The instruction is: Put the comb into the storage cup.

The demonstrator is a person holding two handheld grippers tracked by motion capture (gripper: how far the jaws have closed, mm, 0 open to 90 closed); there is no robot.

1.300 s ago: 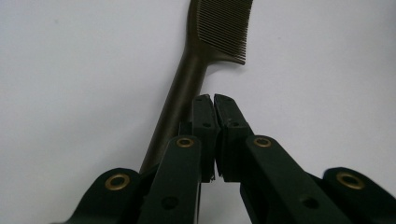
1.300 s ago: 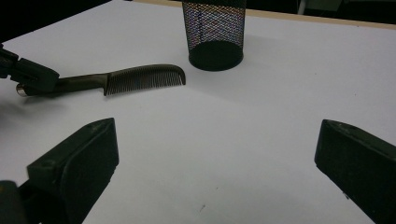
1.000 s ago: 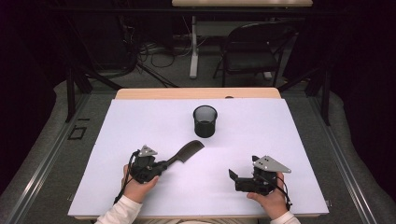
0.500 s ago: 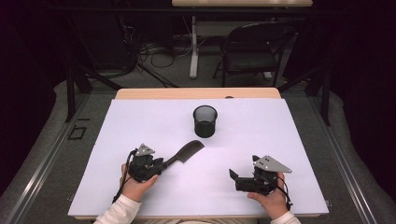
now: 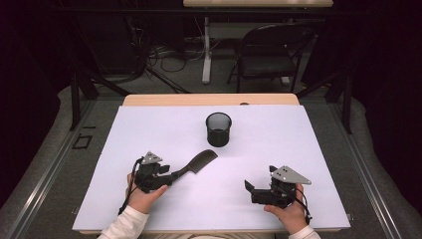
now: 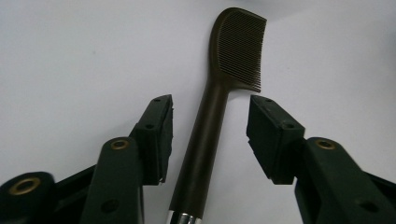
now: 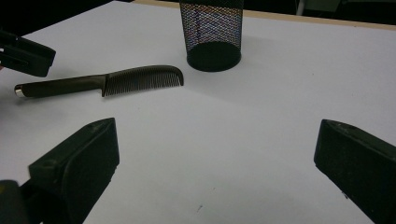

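A dark comb (image 5: 199, 162) lies flat on the white table top (image 5: 278, 144), teeth end pointing toward the far side. My left gripper (image 5: 175, 175) is open, and its jaws have just been opening. The comb's handle (image 6: 205, 126) runs between the jaws with a gap on each side, so neither pad touches it. The comb (image 7: 140, 77) rests on the table with the left gripper (image 7: 25, 56) at its handle end. My right gripper (image 5: 249, 188) rests near the front right, open wide (image 7: 219, 140) with nothing between its jaws.
A black mesh cup (image 5: 218, 128) stands upright at the table's middle back, beyond the comb (image 7: 212, 32). A black chair (image 5: 271, 52) and floor cables sit past the table's far wooden edge (image 5: 209, 99).
The left jaws have spread apart from the comb's handle. The comb lies where it was, and both hands have stayed in place.
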